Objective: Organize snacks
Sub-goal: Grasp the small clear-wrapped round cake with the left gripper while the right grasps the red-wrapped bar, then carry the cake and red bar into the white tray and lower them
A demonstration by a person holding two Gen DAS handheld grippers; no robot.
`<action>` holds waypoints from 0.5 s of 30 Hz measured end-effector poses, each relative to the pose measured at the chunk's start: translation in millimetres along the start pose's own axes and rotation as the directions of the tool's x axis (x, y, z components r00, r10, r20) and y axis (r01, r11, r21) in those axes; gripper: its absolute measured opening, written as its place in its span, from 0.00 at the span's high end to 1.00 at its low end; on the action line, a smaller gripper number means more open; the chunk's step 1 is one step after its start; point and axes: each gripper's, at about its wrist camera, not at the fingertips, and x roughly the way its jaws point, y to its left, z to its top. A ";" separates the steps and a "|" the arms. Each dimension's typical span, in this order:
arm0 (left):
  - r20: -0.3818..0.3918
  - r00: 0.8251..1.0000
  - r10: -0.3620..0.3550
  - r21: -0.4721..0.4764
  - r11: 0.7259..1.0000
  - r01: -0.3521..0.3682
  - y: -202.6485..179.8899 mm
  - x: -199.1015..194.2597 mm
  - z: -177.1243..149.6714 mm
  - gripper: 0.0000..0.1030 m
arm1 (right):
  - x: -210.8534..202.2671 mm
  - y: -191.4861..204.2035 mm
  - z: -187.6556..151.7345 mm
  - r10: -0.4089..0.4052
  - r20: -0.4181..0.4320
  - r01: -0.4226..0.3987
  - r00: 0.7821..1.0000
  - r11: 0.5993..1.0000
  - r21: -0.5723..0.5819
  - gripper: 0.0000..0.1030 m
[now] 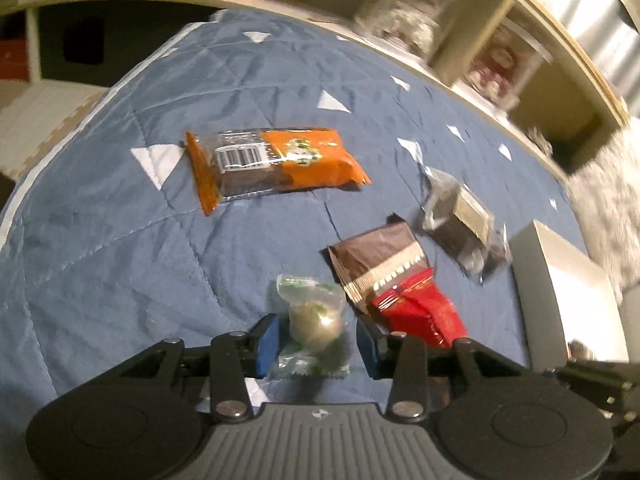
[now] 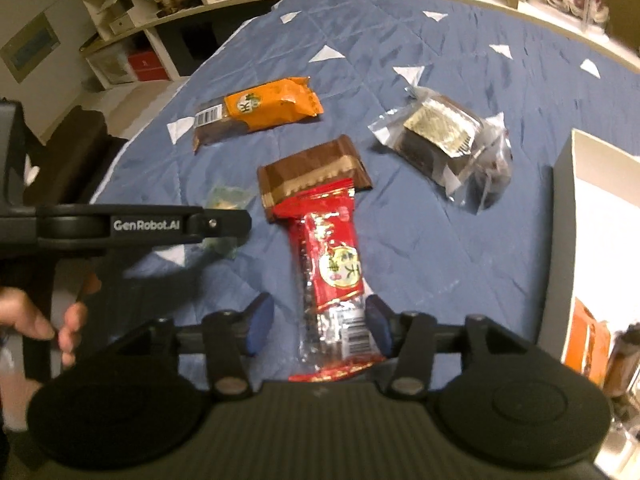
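My left gripper (image 1: 316, 326) is open and low over the blue quilt, its blue pads on either side of a round candy in a clear green-printed wrapper (image 1: 314, 320). In the right wrist view my right gripper (image 2: 319, 328) is open astride the lower half of a red snack pack (image 2: 332, 264); its right pad is at the pack's edge and the left pad stands clear of it. The red pack's top end lies over a brown pack (image 2: 312, 168). An orange pack (image 2: 264, 106) and a clear-wrapped dark cake (image 2: 436, 140) lie farther back.
A white box (image 2: 592, 168) stands at the right edge of the quilt (image 2: 440, 40) with an orange pack (image 2: 586, 344) inside. The left gripper's body (image 2: 140, 226) crosses the right wrist view from the left, over the green candy (image 2: 224, 200). A hand (image 2: 40, 320) holds it. Shelves line the back.
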 end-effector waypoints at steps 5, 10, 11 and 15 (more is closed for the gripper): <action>-0.005 1.000 0.021 0.010 1.000 -0.021 -2.6 1.8 0.9 0.62 | 16.8 10.0 8.1 -0.072 0.004 0.073 0.997 0.996 -0.042 0.43; -0.011 0.999 0.031 0.020 0.999 -0.031 -3.4 -2.8 1.6 0.68 | 28.4 10.4 10.8 -0.085 0.008 0.085 0.996 0.995 -0.047 0.55; -0.009 0.999 0.032 0.023 0.999 -0.032 -3.8 -4.3 1.5 0.68 | 27.5 9.8 10.7 -0.081 0.016 0.081 0.997 0.996 -0.040 0.57; 0.033 0.999 0.016 0.029 0.999 -0.017 -8.8 -20.0 3.6 0.69 | 14.3 1.2 9.8 -0.058 0.047 0.058 0.997 0.998 0.001 0.60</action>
